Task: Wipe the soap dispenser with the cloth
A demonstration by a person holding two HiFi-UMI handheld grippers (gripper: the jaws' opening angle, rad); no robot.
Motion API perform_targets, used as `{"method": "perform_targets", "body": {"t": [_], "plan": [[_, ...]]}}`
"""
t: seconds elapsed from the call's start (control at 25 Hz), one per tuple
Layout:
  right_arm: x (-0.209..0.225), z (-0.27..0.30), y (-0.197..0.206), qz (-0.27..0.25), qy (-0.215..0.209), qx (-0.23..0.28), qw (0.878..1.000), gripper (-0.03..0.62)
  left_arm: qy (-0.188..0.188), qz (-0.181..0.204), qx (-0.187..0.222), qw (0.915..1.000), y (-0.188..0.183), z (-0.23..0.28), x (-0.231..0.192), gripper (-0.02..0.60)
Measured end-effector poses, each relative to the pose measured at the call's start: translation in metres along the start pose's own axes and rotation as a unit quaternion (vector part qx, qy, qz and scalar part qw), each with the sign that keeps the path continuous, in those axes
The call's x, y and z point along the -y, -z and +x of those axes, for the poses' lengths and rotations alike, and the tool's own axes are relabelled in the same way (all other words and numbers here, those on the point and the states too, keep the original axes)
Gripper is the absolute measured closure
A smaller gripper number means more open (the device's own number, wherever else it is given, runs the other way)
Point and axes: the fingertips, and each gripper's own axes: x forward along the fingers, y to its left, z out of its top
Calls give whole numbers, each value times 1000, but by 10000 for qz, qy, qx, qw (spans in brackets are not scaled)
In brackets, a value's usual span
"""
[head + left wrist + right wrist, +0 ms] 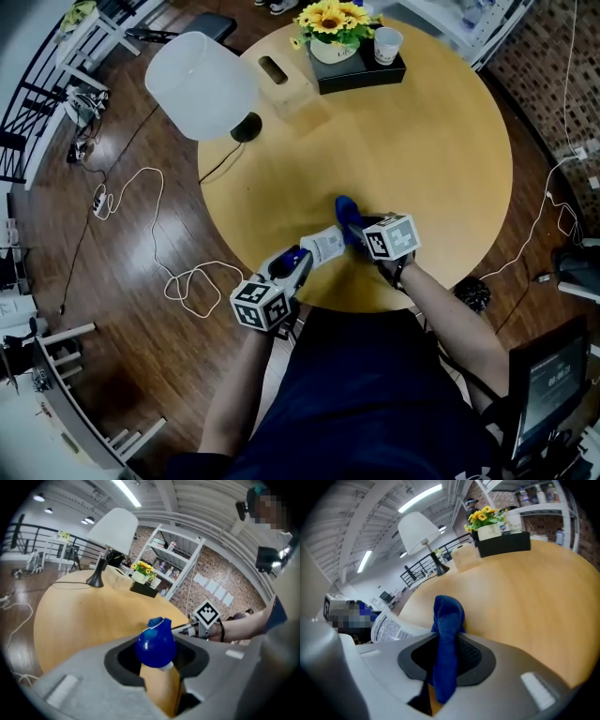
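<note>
L gripper [297, 260] clamped tight on soap dispenser [326, 246] at blue pump head [156, 642]. Bottle looks rigid, prob. light, slick plastic, so neck grip seems safest. R gripper [360, 233] pinches cloth [347, 215]: soft, limp.

In the right gripper view the print on the soap dispenser's [391, 629] label is too small to read, and the grey shell of the right gripper [446, 657] cuts off the rest of the bottle. In the head view the cloth [348, 217] is half hidden behind the marker cube, the lamp's [202, 84] shade covers its stem, and the person's [375, 403] body covers the table's [450, 159] near edge.
</note>
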Motion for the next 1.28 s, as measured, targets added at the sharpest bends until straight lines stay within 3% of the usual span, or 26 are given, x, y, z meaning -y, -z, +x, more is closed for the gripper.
{"method": "perform_targets", "body": {"t": [0.12, 0.16, 0.2, 0.28, 0.36, 0.44, 0.52, 0.64, 0.72, 0.76, 0.8, 0.84, 0.88, 0.92, 0.96, 1.0, 1.08, 1.12, 1.16, 1.2, 1.28], "plan": [[19, -32, -7, 463, 234, 544, 9972, 505, 107, 1118, -572, 9920, -9, 15, 23, 439], [25, -44, -8, 559, 291, 681, 9957, 505, 213, 1656, -789, 9828, -9, 21, 31, 439], [30, -56, -7, 649, 343, 787, 9942, 503, 340, 2253, -1014, 9684, -7, 27, 38, 439], [39, -78, 1, 835, 429, 911, 9914, 503, 674, 3394, -1492, 9263, 2, 37, 57, 439], [44, -93, 16, 1009, 494, 965, 9890, 503, 1047, 4283, -1972, 8756, 12, 43, 75, 439], [47, -102, 30, 1178, 527, 1009, 9865, 503, 1406, 4916, -2405, 8251, 22, 46, 87, 439], [47, -108, 42, 1326, 529, 1041, 9843, 503, 1765, 5341, -2744, 7799, 29, 48, 93, 439], [46, -113, 55, 1407, 530, 1037, 9832, 503, 2176, 5666, -3131, 7305, 34, 50, 97, 439], [45, -116, 61, 1418, 520, 1046, 9830, 503, 2281, 5823, -3276, 7082, 35, 52, 98, 439], [45, -117, 62, 1431, 513, 1064, 9826, 503, 2260, 5887, -3283, 7032, 34, 53, 98, 436], [44, -119, 63, 1453, 502, 1097, 9820, 503, 2182, 5926, -3240, 7045, 32, 55, 98, 428], [44, -121, 63, 1486, 484, 1144, 9811, 503, 2051, 5926, -3157, 7121, 28, 56, 97, 399], [43, -123, 62, 1533, 460, 1202, 9798, 503, 1890, 5871, -3050, 7256, 25, 56, 95, 365], [43, -124, 62, 1585, 434, 1259, 9783, 503, 1722, 5738, -2920, 7455, 22, 55, 93, 338], [43, -125, 62, 1632, 411, 1301, 9771, 503, 1561, 5501, -2750, 7729, 20, 53, 92, 319], [43, -125, 62, 1665, 395, 1324, 9763, 503, 1403, 5143, -2528, 8074, 18, 51, 91, 314], [43, -124, 64, 1684, 372, 1319, 9761, 503, 1024, 4107, -1944, 8849, 13, 45, 88, 314], [43, -124, 65, 1688, 357, 1306, 9763, 502, 759, 3564, -1613, 9172, 11, 43, 85, 315], [43, -124, 66, 1700, 335, 1296, 9763, 502, 437, 3130, -1287, 9400, 8, 42, 82, 318], [43, -124, 67, 1718, 308, 1290, 9762, 502, 71, 2843, -991, 9536, 6, 41, 79, 331], [42, -123, 68, 1745, 255, 1273, 9760, 502, -634, 2578, -562, 9625, 5, 40, 77, 359]]}}
